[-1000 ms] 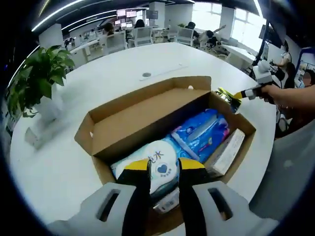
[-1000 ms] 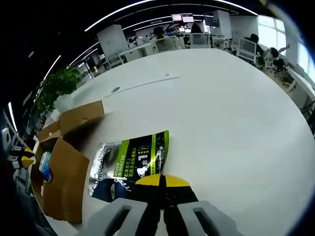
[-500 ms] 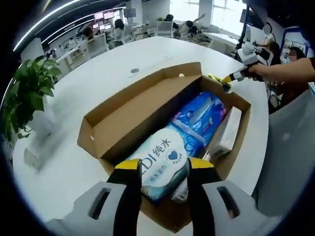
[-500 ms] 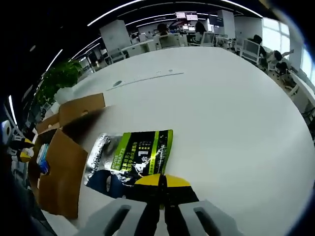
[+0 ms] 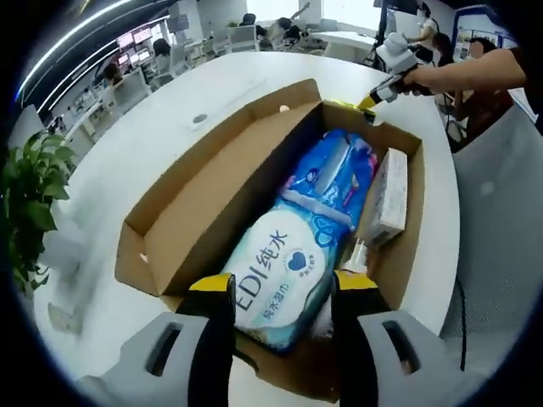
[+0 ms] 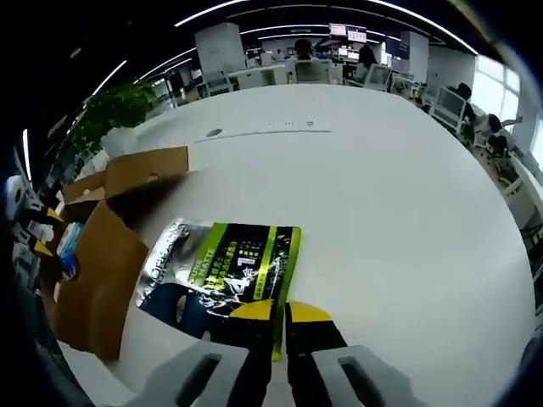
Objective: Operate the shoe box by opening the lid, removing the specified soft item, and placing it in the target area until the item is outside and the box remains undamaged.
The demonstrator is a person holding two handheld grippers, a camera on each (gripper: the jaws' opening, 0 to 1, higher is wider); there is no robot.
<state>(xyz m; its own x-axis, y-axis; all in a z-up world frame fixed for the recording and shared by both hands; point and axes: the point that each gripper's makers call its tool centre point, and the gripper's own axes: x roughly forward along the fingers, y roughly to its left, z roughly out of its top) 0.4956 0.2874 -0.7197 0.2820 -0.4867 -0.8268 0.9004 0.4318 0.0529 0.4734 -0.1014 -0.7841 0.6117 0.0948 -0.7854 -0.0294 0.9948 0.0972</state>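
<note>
silver-green pouch [image 6: 221, 273] near edge under right gripper [image 6: 281, 315] jaws, grip unclear

Wipes pack [image 5: 280, 280] is hiding the box floor beneath it; small item [image 5: 355, 253] beside it is staying unidentifiable.

Right hand-held gripper [image 6: 283, 315] jaws parted slightly over pouch [image 6: 222, 273].

Left hand-held gripper [image 5: 282, 292]: grey body, black jaws, yellow tips; right hand-held gripper [image 6: 279, 315] seemingly alike.
</note>
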